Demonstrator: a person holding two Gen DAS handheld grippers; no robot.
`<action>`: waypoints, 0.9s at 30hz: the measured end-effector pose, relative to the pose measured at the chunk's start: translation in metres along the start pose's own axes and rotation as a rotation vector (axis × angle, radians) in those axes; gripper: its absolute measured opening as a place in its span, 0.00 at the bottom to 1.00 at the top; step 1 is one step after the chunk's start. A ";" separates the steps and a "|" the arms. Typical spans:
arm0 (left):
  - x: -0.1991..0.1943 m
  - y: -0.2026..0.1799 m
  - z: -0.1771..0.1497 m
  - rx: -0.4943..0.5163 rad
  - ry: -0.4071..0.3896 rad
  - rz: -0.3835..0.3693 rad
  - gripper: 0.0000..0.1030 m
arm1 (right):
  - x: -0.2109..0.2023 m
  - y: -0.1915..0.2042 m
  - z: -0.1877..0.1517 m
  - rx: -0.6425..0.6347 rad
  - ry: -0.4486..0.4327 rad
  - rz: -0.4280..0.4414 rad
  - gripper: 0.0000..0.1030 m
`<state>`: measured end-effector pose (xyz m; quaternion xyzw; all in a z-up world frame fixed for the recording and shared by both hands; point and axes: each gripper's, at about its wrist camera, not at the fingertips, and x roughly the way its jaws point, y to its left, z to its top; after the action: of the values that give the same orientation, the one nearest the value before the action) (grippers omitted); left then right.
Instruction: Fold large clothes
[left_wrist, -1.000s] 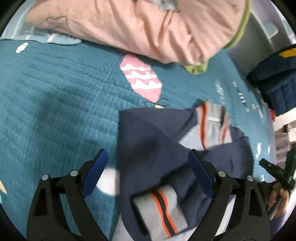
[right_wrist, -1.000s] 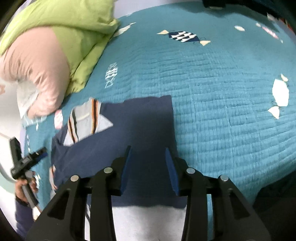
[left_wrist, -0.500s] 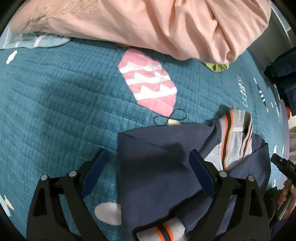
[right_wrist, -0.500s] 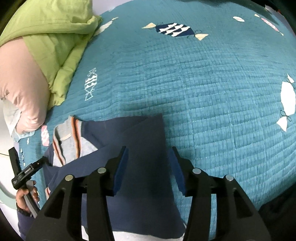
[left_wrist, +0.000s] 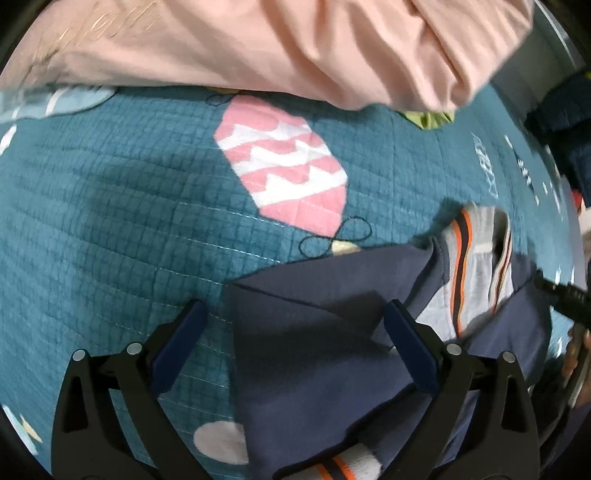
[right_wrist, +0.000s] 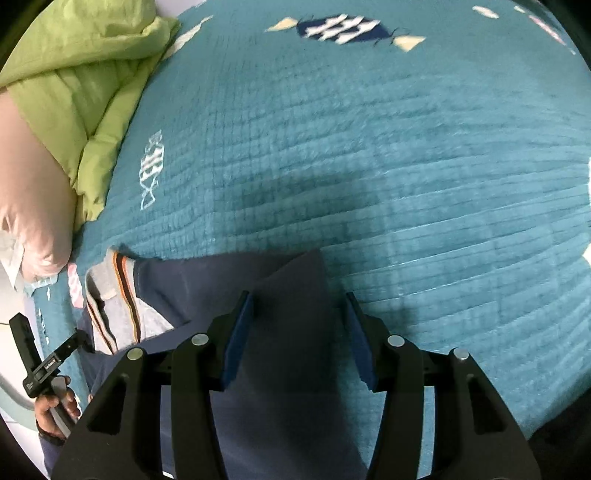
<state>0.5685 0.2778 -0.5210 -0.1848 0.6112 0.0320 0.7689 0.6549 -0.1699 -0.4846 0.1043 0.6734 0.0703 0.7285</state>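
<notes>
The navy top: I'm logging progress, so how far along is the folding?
Done: the navy top lies on the teal quilt with sides folded in, striped collar showing. In hand: nothing; the left hand-held gripper and right hand-held gripper stand open over its top corners, the left's jaws just opening. Left: likely the fold lengthwise.

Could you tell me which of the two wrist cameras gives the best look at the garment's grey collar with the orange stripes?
The left wrist view: the grey collar lies open there, stripes sharp against the navy garment. In the right wrist view the collar sits small and squeezed near the left edge, its stripes just discernible.
</notes>
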 end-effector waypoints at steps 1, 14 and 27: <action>-0.001 0.002 0.000 -0.007 -0.005 -0.006 0.93 | 0.002 0.002 -0.001 -0.005 0.002 -0.001 0.46; -0.008 -0.011 0.002 0.078 -0.029 0.103 0.46 | 0.007 0.020 -0.011 -0.097 -0.051 -0.028 0.23; -0.062 -0.024 -0.009 0.137 -0.163 0.024 0.10 | -0.039 0.025 -0.033 -0.141 -0.175 0.002 0.07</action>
<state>0.5507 0.2636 -0.4580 -0.1213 0.5494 0.0145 0.8266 0.6201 -0.1534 -0.4430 0.0590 0.6004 0.1089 0.7900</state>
